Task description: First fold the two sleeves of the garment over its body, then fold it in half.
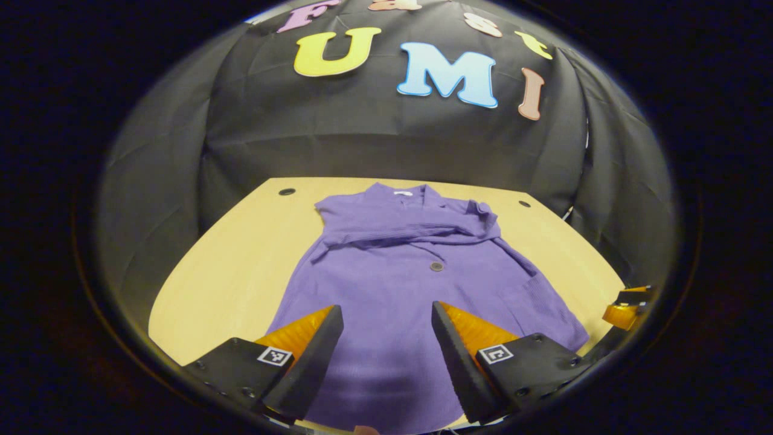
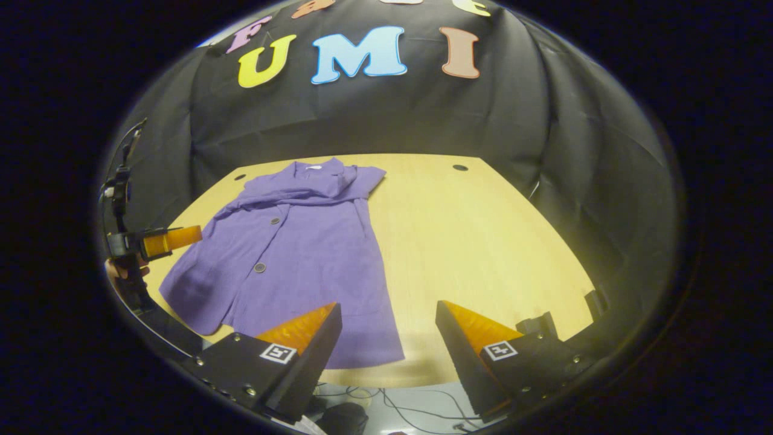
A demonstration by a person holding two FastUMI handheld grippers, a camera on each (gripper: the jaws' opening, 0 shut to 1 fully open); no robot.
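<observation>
The garment [image 1: 410,266] lies flat on the tabletop [image 1: 241,266], collar toward the far edge and hem toward the near edge. Both sleeves are folded across the chest, forming a bunched band just below the collar. Buttons run down the front. In the right gripper view the garment [image 2: 302,248] occupies the left half of the tabletop [image 2: 483,241]; the right half is bare wood.

Left gripper [image 1: 386,326]: positioned above the near part of the garment, looking forward and down along its length. Jaws spread, with purple fabric visible between the fingers and nothing pinched. In the right gripper view this gripper [image 2: 158,240] shows at the far left, beside the garment's left edge, with a hand [image 2: 124,272] on its handle.

Right gripper [image 2: 389,323]: positioned over the near edge of the tabletop, just right of the garment's hem corner. Jaws spread, holding nothing. The left finger overlaps the hem in the view; contact cannot be determined. In the left gripper view it [image 1: 625,309] appears at the right edge, beyond the garment's right hem corner.

Cables [image 2: 410,402] lie on the floor below the near edge.
</observation>
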